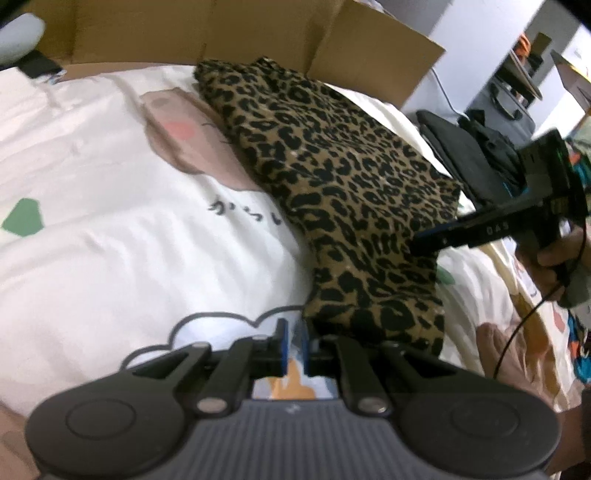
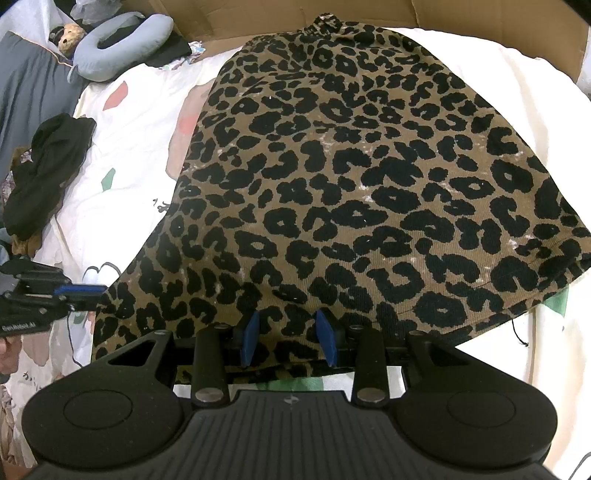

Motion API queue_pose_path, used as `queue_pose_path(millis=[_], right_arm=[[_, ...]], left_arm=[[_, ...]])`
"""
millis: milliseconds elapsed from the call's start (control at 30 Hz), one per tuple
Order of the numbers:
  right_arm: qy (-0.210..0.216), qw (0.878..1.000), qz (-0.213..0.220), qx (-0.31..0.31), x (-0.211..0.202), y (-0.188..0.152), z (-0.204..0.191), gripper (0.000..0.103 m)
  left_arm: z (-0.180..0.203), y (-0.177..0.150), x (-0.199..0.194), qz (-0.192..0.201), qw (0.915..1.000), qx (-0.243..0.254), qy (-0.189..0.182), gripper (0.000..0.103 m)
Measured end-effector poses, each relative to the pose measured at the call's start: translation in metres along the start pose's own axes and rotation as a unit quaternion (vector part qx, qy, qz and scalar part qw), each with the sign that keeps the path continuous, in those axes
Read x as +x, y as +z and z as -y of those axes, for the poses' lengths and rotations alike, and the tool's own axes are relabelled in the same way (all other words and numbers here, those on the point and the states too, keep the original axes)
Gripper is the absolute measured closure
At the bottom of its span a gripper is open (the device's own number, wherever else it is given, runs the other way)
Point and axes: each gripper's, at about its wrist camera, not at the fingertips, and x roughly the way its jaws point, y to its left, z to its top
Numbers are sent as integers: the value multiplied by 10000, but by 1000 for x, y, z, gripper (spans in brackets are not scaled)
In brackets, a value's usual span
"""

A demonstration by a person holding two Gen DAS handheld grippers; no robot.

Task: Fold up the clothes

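Note:
A leopard-print garment point(image 2: 343, 177) lies spread flat on a white printed bedsheet point(image 2: 140, 122), its narrow end at the far side. It also shows in the left wrist view point(image 1: 343, 177). My right gripper point(image 2: 288, 341) is open, its blue pads just above the garment's near hem, holding nothing. My left gripper point(image 1: 294, 345) has its pads a narrow gap apart, empty, just left of the garment's near corner. The left gripper also shows in the right wrist view point(image 2: 83, 291) at that corner. The right gripper shows in the left wrist view point(image 1: 424, 245) over the hem.
A cardboard panel point(image 1: 229, 33) stands behind the bed. A grey neck pillow point(image 2: 122, 44) and a black garment point(image 2: 48, 166) lie at the left. Dark bags point(image 1: 476, 155) sit beyond the right edge of the bed.

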Motion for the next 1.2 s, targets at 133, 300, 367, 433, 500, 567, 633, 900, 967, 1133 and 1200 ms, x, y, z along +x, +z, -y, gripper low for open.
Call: queue_pose_path(millis=[133,300,367,433,500,567,633,900,967,1133,1200], right_arm=[[-48,9999,36,-107,-7,3,-8,62],[96,9996,143,-231,-19,5,-21,62],[152,9994,156,-281,-22,5,-27,62],[260,9988,161,-376,-25,4,-34,62],[424,9979,143,-477,-25,2,-44,62],[589,9966,89,-574,-21,0,-53,62],[688,9950,4,-718,-16,-5,-63,62],[837,9920,-118,-933,0,-13,-88,62],[870,9913,-137,-979,3,-15,-93,62],[816,9901,-149,-1133,10,-15,-102,62],[754,9895,-156,-1227,13,-15,-105,62]], left_arm=[[-7,6,-4,126,9996,-178,-184,72],[4,5,5,0,9993,336,-192,64],[2,5,4,23,9993,237,-282,64],[-1,7,1,85,9991,51,-403,64],[-6,10,1,137,9986,-159,-486,61],[-10,13,3,142,9976,-377,-571,55],[-13,14,14,27,9959,-534,-729,51],[-34,14,44,-357,9744,-1647,-1491,76],[-36,14,46,-354,9705,-1793,-1570,93],[-41,15,46,-171,9661,-2104,-1486,94],[-41,15,49,-197,9668,-2104,-1439,94]])
